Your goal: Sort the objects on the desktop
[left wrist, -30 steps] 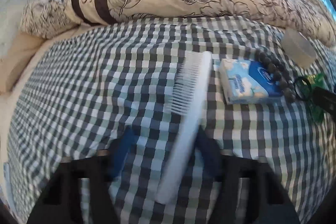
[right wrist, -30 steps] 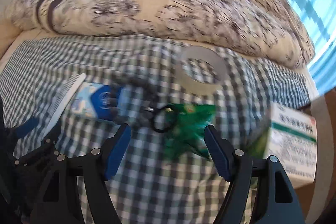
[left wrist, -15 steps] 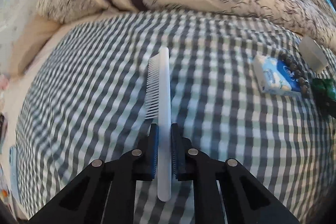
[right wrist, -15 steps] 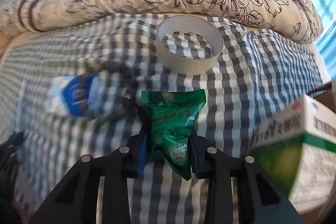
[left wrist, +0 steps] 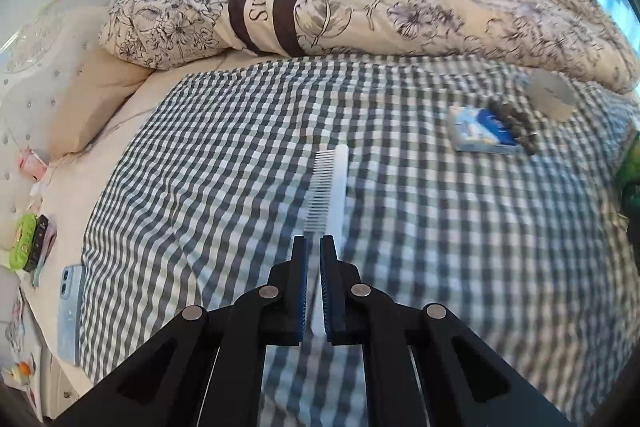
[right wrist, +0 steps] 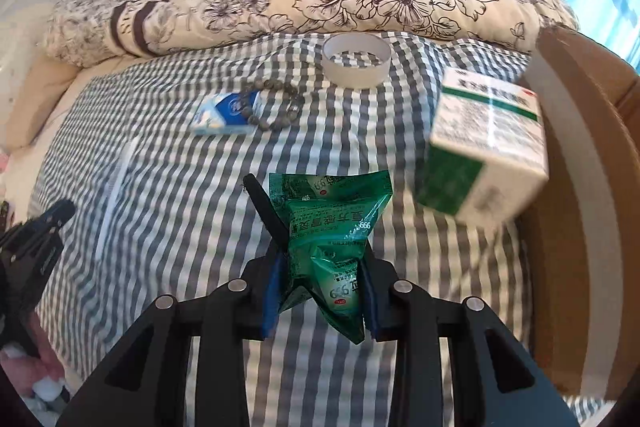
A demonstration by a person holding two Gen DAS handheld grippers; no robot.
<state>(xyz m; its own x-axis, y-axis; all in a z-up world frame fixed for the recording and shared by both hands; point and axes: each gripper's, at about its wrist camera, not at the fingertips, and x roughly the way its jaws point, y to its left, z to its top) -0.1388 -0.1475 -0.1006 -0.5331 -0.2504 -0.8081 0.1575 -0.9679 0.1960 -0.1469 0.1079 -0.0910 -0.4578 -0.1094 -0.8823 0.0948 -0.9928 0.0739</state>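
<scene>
Left gripper is clamped tight on the handle end of the white comb, teeth facing left, sticking out over the checkered bed sheet. Right gripper is pinching the green sachet (pretty crumpled). Further back on the sheet: blue tissue pack with the bead bracelet draped over it, tape roll beyond, and a green-and-white box beside a cardboard box.
</scene>
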